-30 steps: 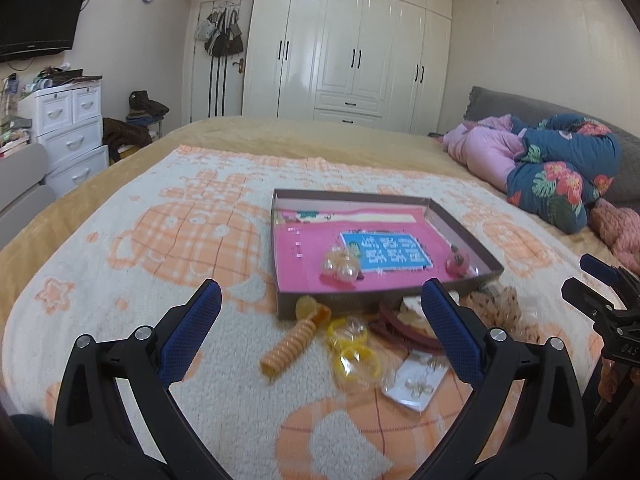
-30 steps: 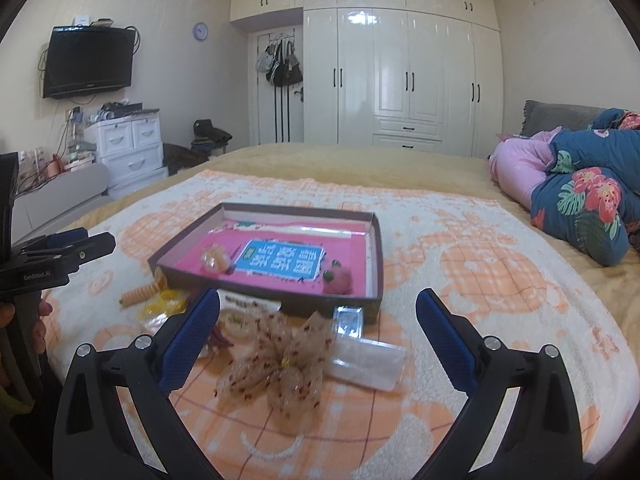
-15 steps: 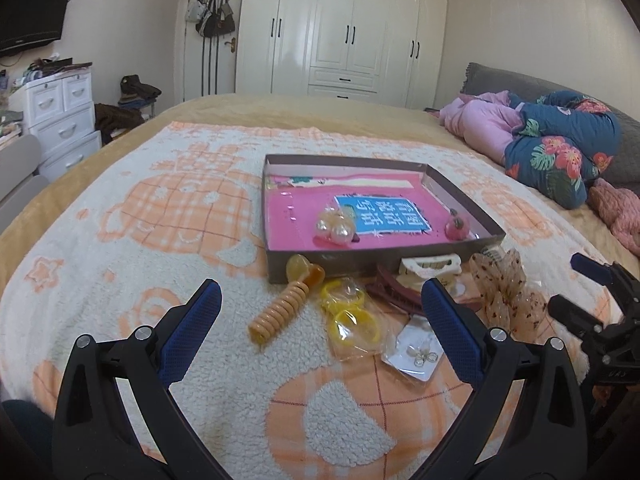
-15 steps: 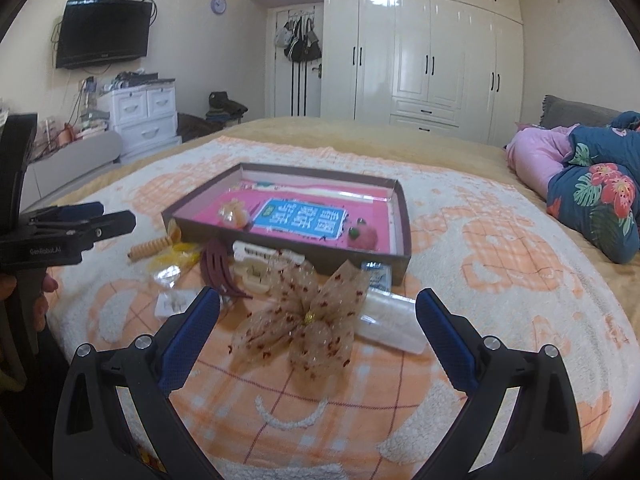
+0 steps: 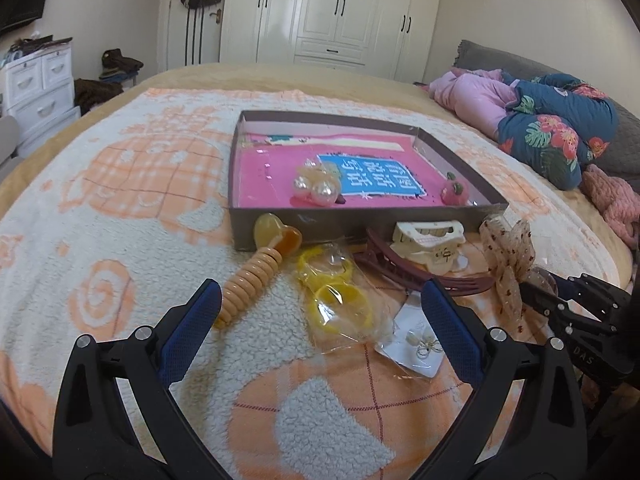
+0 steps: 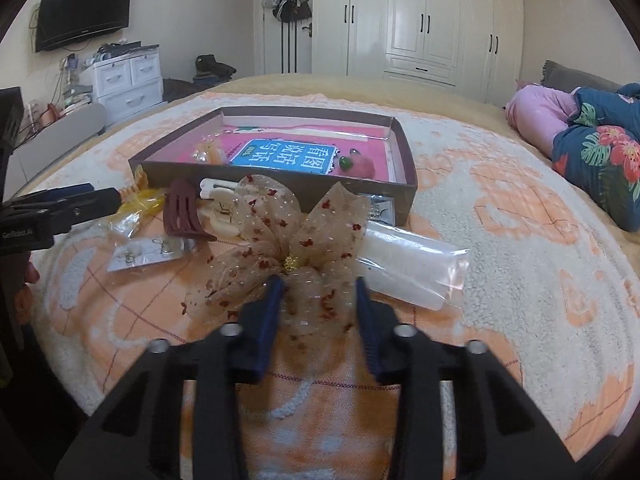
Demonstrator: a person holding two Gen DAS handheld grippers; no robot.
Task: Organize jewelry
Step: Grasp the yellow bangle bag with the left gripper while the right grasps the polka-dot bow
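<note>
On the bed: a fleecy orange-and-white blanket [image 6: 500, 216] carries everything, laid out toward its near edge.
Box: a shallow brown box [image 6: 280, 180] with a pink floor lies mid-blanket; a pearl clip [image 5: 316, 190] and a small pink charm [image 5: 456, 192] already lie inside.
Bow: a sheer, red-flecked hair bow [image 6: 296, 236] lies just in front of the box's near wall, its loops spreading sideways, one lower loop pointing back at the right tongs.
Right tongs [image 6: 318, 284]: much the nearer; the jaws have just been closing and now stand narrow, that lower loop between them. Whether the pads yet pinch the fabric I cannot tell.
Left tongs [image 5: 320, 300]: wide open, holding nothing, hovering over the yellow rings in a clear bag [image 5: 340, 300].
Neighbours: a clear sachet [image 6: 412, 264] touches the bow's right side; a maroon claw clip [image 6: 182, 214], a cream clip [image 5: 430, 240], an earring card [image 6: 148, 254] and an orange spiral clip [image 5: 256, 276] lie to its left.
In the way: the box's near wall, which I judge the bow must be lifted over.
</note>
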